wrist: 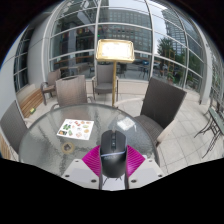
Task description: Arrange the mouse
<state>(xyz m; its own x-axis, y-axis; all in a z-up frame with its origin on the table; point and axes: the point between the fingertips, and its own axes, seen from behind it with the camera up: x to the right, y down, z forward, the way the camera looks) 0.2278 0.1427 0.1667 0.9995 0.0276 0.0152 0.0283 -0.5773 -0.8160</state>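
Note:
A black computer mouse (112,150) sits lengthwise between my two fingers, its tail end toward me. My gripper (112,162) is shut on the mouse, with the pink pads (92,160) pressed against its left and right sides. The mouse is over the near part of a round glass table (60,148). Whether its underside touches the glass is hidden.
A small printed card (73,127) lies on the glass, ahead and to the left of the mouse. Several grey chairs (160,100) ring the table. A yellow sign on a stand (115,50) rises beyond it, in front of tall windows.

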